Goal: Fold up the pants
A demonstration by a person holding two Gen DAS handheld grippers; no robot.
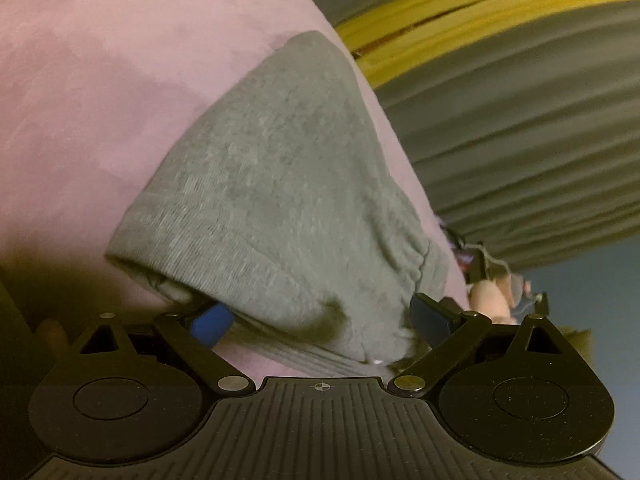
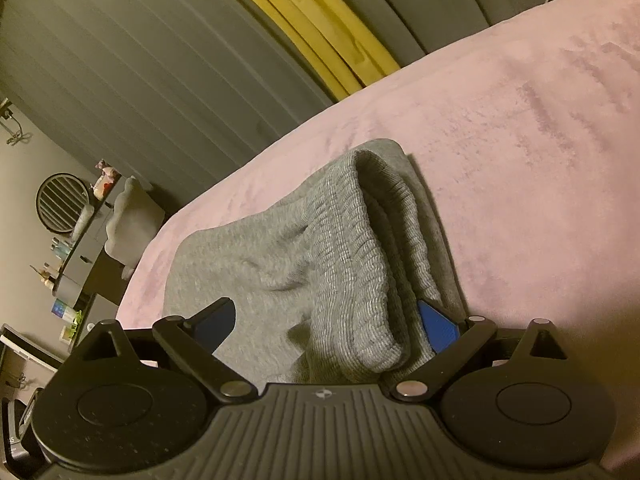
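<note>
The grey sweatpants [image 1: 280, 184] lie folded in a thick bundle on the pink blanket [image 1: 88, 92]. My left gripper [image 1: 320, 320] is wide open, with its blue-padded fingers on either side of the near end of the bundle, where the ribbed edge bulges between them. In the right wrist view the same pants [image 2: 320, 248] show their ribbed waistband folded over. My right gripper [image 2: 328, 324] is also wide open, its fingers straddling the near end of the bundle. Neither gripper pinches the cloth.
The pink blanket [image 2: 520, 120] covers the bed. Grey pleated curtains [image 2: 140, 60] and a yellow wooden frame [image 2: 320, 32] stand behind it. A dark dresser [image 2: 84, 260] with small items and a round fan stands at the left. The other gripper and hand [image 1: 496, 292] show past the pants.
</note>
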